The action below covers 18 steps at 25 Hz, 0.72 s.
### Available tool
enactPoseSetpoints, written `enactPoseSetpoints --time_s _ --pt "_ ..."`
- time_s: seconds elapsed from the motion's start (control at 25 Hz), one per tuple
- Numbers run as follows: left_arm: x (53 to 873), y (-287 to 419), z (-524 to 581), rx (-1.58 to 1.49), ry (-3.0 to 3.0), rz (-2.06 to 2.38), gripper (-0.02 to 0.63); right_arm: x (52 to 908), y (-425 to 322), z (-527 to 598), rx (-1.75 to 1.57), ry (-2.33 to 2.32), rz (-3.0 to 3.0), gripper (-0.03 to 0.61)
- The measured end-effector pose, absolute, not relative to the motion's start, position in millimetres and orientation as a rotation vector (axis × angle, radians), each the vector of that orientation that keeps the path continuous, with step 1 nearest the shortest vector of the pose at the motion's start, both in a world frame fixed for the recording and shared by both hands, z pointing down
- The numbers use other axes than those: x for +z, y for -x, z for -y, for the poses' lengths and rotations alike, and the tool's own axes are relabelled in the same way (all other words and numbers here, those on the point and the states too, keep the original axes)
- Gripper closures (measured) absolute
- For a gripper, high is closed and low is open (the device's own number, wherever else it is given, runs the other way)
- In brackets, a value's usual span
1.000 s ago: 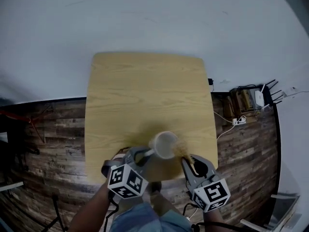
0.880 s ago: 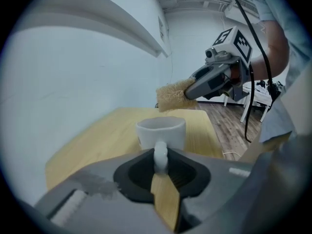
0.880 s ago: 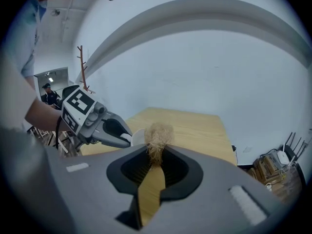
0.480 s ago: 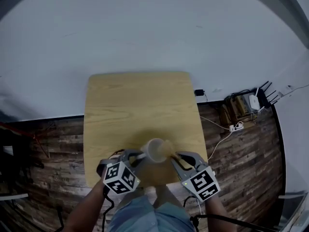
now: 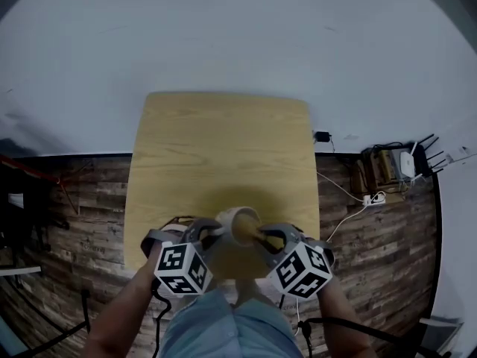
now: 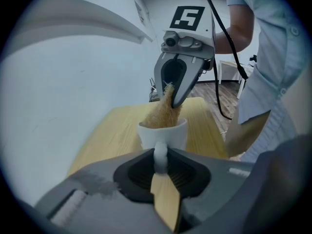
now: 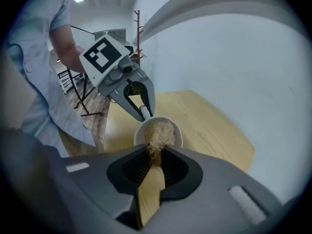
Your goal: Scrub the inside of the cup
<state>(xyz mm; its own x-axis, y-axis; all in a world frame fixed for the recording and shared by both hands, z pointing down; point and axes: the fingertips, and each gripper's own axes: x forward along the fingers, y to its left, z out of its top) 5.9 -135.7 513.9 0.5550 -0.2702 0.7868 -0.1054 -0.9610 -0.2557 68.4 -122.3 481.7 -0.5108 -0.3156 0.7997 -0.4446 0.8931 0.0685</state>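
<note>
A white cup [image 5: 240,224] is held just above the wooden table [image 5: 223,140], near its front edge, its mouth tipped toward the right. My left gripper [image 5: 211,234] is shut on the cup's handle [image 6: 160,155]. My right gripper [image 5: 265,236] is shut on a tan fibrous scrubber [image 7: 157,139], whose bushy end sits inside the cup [image 7: 177,134]. In the left gripper view the scrubber [image 6: 163,112] stands out of the cup [image 6: 165,133], with the right gripper [image 6: 181,79] behind it. The cup's bottom is hidden.
Dark plank floor [image 5: 82,215] lies on both sides of the table. Cables and a power strip [image 5: 373,198] lie on the floor to the right. The person's legs [image 5: 223,327] are at the table's front edge. A pale wall [image 5: 238,36] runs behind the table.
The scrubber has gone from the cup's right rim into the cup. Both grippers have drawn closer together, and the cup now tips toward the right gripper.
</note>
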Motion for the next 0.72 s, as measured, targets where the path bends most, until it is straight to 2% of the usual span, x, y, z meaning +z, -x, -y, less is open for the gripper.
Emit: enactPoseSetpoints --time_s 0.32,0.72 --pt "510.8 -14.1 136.2 -1.39 2.573 -0.283 0.534 509.8 -55.4 138.9 0.139 -0.38 2.088 0.523" --pt "506.1 -17.3 136.2 -1.387 2.521 -0.245 0.535 536.2 -51.9 154.2 0.169 -0.425 1.976 0.525"
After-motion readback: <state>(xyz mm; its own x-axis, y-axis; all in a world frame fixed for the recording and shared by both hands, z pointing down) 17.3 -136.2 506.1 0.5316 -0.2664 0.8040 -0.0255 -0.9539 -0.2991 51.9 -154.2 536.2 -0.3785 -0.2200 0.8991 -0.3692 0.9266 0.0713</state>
